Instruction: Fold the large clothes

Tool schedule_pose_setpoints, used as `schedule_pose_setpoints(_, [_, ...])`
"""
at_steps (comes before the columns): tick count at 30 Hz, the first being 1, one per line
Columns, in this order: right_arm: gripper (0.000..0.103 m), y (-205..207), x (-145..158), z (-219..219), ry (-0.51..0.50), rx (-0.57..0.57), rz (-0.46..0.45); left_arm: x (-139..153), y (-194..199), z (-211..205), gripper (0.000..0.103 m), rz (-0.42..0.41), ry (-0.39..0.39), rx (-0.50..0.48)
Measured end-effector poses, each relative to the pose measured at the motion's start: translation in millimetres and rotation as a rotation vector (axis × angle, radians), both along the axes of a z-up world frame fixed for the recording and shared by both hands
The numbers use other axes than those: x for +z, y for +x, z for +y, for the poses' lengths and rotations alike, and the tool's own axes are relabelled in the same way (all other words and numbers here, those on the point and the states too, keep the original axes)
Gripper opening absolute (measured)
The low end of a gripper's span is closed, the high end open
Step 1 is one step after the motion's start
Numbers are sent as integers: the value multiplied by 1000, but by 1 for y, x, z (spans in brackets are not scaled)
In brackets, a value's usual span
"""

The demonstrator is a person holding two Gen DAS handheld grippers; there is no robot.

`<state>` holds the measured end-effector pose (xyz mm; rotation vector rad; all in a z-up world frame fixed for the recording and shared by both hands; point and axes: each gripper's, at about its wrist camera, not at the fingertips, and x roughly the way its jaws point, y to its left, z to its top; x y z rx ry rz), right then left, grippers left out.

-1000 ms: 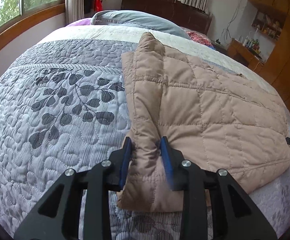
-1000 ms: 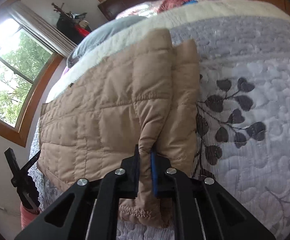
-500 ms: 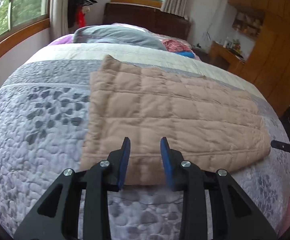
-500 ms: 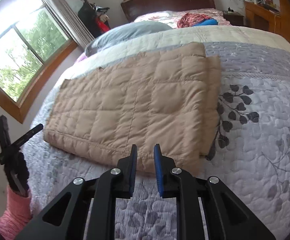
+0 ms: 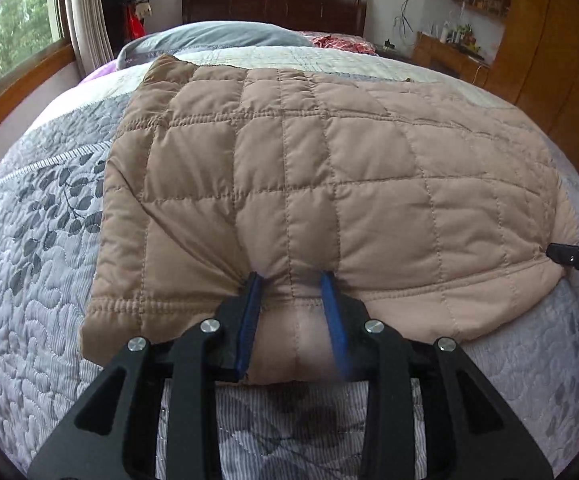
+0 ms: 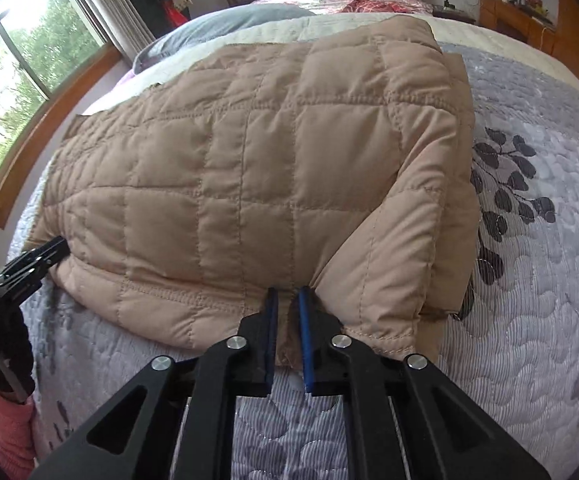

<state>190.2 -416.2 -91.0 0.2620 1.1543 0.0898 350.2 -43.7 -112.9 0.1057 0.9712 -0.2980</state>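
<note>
A tan quilted jacket [image 5: 309, 168] lies folded flat on the bed; it also shows in the right wrist view [image 6: 249, 168]. My left gripper [image 5: 291, 280] has its blue-padded jaws around the jacket's near hem, which bunches between them. My right gripper [image 6: 288, 292] grips the same near hem closer to the right end, jaws narrow with fabric pinched between. The right gripper's tip shows at the right edge of the left wrist view [image 5: 577, 258]; the left gripper shows at the left of the right wrist view [image 6: 29, 264].
The bed is covered by a grey quilt with a leaf pattern [image 5: 41, 240]. Grey pillow [image 5: 217, 36] and dark headboard [image 5: 273, 4] at the far end. Window along the left [image 6: 17, 60]; wooden cabinets on the right [image 5: 549, 48].
One second ago both grippers held the jacket, then let go and drew back above the bed. Now both have come down and closed on its near hem.
</note>
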Motion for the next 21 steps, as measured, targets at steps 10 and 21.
schedule_pose_setpoints(10, [51, -12, 55, -41, 111, -26, -127, 49, 13, 50, 58, -15, -101, 67])
schedule_pose_setpoints(21, [68, 46, 8, -129, 352, -165, -28, 14, 106, 130, 71, 201, -336, 169])
